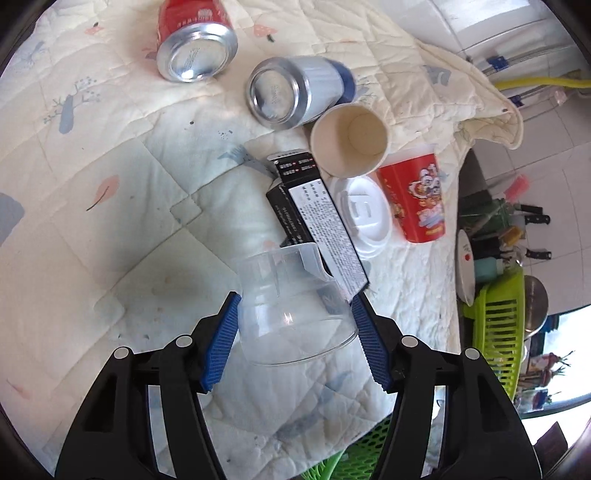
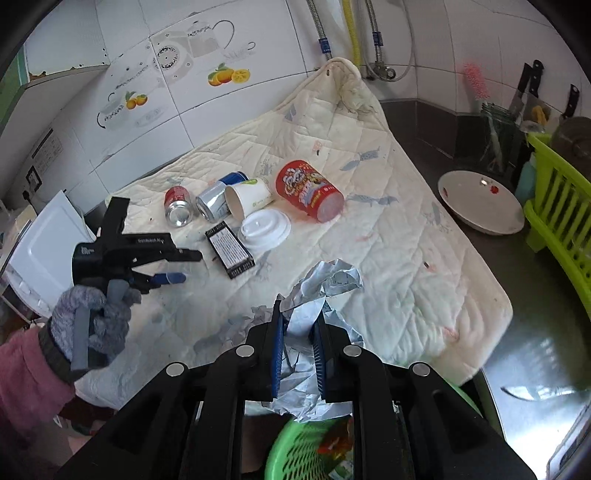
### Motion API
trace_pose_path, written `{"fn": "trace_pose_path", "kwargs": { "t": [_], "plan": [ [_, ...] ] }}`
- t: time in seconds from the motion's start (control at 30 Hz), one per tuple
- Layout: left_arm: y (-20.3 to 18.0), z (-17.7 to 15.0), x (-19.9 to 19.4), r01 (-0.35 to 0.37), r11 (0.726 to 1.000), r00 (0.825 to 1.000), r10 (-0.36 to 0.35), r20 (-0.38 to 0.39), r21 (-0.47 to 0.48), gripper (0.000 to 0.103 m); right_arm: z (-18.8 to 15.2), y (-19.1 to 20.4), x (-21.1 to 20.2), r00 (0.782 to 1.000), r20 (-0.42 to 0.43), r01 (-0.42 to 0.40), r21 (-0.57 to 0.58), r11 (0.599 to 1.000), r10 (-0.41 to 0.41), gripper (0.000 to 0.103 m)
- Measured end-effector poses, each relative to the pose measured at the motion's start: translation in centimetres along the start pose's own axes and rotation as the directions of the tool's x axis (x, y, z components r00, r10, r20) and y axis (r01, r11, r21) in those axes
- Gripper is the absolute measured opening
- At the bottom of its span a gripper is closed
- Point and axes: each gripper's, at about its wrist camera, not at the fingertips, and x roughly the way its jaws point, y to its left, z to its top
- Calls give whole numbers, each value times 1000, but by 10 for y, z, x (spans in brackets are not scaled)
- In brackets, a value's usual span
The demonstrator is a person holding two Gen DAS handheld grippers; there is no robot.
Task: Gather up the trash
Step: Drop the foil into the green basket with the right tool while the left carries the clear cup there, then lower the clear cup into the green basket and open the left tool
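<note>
This is a home kitchen. The wall has white tiles (image 2: 207, 122) with pictures of oranges and teapots, and pipes (image 2: 325, 33) run down it. At the right edge of the dark counter (image 2: 535, 295) are a plate (image 2: 480, 206), knives (image 2: 526, 85) and a green rack (image 2: 561, 206).

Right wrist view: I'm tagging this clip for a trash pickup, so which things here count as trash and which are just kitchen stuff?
Trash for the job:
crumpled paper, in the right gripper
clear plastic cup, in the left gripper
red can
blue can
paper cup
red cup
white lid
black box
green basket, taking it

Just lying about:
plate
dish rack
knives
</note>
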Motion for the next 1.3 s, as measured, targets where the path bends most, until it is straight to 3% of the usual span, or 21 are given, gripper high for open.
{"fn": "trace_pose_path", "kwargs": {
  "t": [0.17,0.4,0.47,0.57,0.83,1.13,1.3],
  "plan": [
    [-20,-25,-31,19,995,999,-23,44,93,60,-45,-22,-20,997,-45,58,38,998,-57,16],
    [-51,-77,-55,84,976,996,-90,22,202,60,-94,-58,-30,990,-101,113,131,985,-100,22],
    [-62,-94,-57,105,967,994,-109,5,230,60,-103,-65,-34,991,-108,102,166,981,-85,35],
    [-77,-118,-54,134,952,991,-130,-32,275,60,-112,-68,-44,991,-99,101,178,979,-84,43],
    [-119,-190,-28,185,876,980,-128,-154,446,60,-119,-84,-82,992,-33,123,211,970,-119,50],
    [-146,-241,-4,228,799,962,-95,-257,557,61,-129,-94,-110,989,15,138,236,962,-146,52],
    [-152,-262,13,246,775,945,-57,-323,582,64,-131,-98,-116,988,30,142,246,959,-154,53]
  ]
}}
